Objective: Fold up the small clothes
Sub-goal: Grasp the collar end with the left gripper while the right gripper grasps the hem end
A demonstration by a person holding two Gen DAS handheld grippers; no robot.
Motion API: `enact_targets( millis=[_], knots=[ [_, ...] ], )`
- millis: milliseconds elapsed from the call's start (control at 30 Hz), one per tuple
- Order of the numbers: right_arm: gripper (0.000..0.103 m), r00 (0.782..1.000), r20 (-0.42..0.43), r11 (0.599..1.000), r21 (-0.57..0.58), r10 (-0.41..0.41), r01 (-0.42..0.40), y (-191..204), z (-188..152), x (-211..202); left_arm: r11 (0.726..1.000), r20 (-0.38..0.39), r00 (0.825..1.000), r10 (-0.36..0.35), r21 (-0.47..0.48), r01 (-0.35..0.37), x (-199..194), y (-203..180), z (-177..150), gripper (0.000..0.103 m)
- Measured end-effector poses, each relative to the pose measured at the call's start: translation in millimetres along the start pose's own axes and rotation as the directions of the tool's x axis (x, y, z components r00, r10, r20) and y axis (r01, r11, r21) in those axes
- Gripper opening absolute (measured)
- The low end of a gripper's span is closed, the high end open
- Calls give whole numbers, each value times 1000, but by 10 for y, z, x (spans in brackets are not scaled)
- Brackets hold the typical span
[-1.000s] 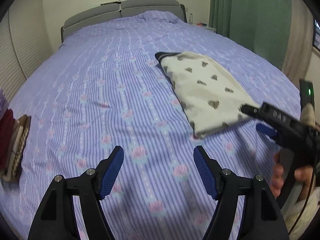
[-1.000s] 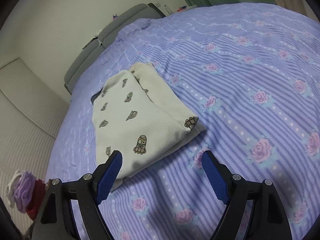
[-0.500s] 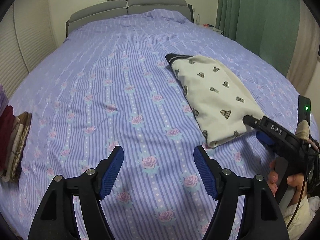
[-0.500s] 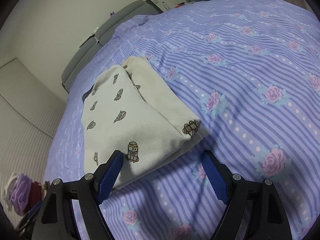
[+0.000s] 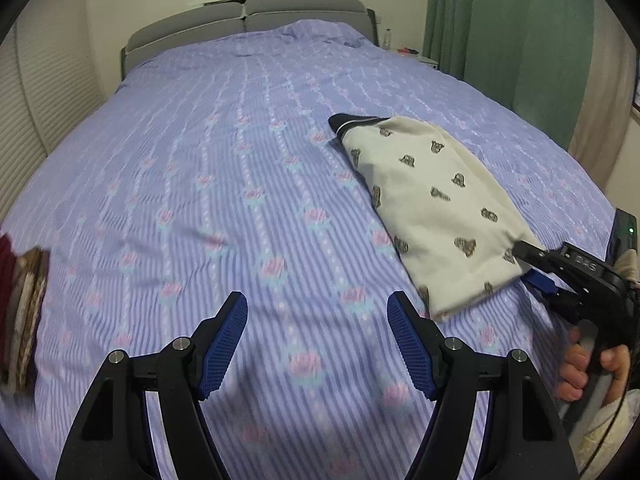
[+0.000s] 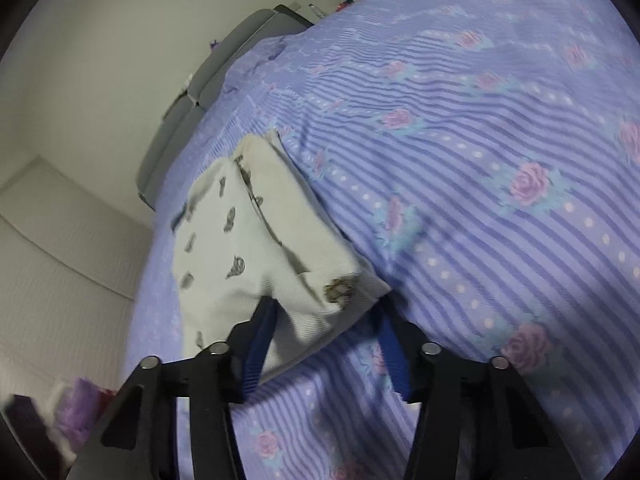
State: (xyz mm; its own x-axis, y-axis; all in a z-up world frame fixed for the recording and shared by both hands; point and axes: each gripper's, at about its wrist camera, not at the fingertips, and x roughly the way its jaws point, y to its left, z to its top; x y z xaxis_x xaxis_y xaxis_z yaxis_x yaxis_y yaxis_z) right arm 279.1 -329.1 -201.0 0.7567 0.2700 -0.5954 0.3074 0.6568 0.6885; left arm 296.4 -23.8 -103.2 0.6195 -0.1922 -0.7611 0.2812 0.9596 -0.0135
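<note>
While the cream printed garment (image 5: 434, 208) is lying folded on the striped bed (image 5: 208, 184), the right gripper (image 6: 324, 332) has just been closing, its fingers now pinching the garment's near corner. The left gripper (image 5: 318, 336) is hovering over bare bedding, fingers spread.

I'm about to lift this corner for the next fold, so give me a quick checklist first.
1. Right gripper jaws around the near corner of the cream shorts: ok; they have just been closing.
2. Pads pressing the cloth firmly: cannot tell, blurred.
3. Bedspread kept out of the grip: cannot tell.
4. Left gripper open and empty: ok.
5. Left gripper at the shorts: not ok, it hangs over bare bedspread beside them.
6. Shorts lying flat: ok.
</note>
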Motion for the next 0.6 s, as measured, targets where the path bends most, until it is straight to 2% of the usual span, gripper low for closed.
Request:
enact_targets(
  millis=[33, 133, 200, 233, 333, 467, 533, 600],
  knots=[
    [47, 1000, -5, 1000, 18, 20, -20, -31, 18, -1, 1000, -3, 1000, -11, 7, 11, 52, 5, 53, 72],
    [38, 999, -18, 999, 19, 41, -41, -41, 63, 28, 994, -32, 994, -109, 9, 109, 279, 41, 287, 72],
    [31, 999, -23, 999, 39, 33, -32, -65, 85, 47, 984, -53, 983, -178, -14, 177, 440, 63, 458, 72],
    [26, 1000, -22, 999, 41, 19, -18, -65, 90, 49, 982, -62, 980, -190, -22, 189, 511, 63, 536, 72],
    [20, 998, -10, 997, -13, -70, 70, 38, 77, 21, 964, -83, 961, -264, -55, 260, 738, 51, 791, 72],
    [20, 976, 26, 966, -139, -215, 217, 302, 25, 47, 929, -100, 928, -360, -128, 346, 1062, 82, 1131, 72],
    [20, 968, 41, 952, -173, -247, 251, 369, -8, 57, 913, -101, 916, -387, -177, 367, 1211, 130, 1240, 71],
    [20, 967, 42, 950, -177, -253, 256, 366, -12, 46, 887, -121, 891, -437, -226, 404, 1417, 165, 1338, 71]
  ],
)
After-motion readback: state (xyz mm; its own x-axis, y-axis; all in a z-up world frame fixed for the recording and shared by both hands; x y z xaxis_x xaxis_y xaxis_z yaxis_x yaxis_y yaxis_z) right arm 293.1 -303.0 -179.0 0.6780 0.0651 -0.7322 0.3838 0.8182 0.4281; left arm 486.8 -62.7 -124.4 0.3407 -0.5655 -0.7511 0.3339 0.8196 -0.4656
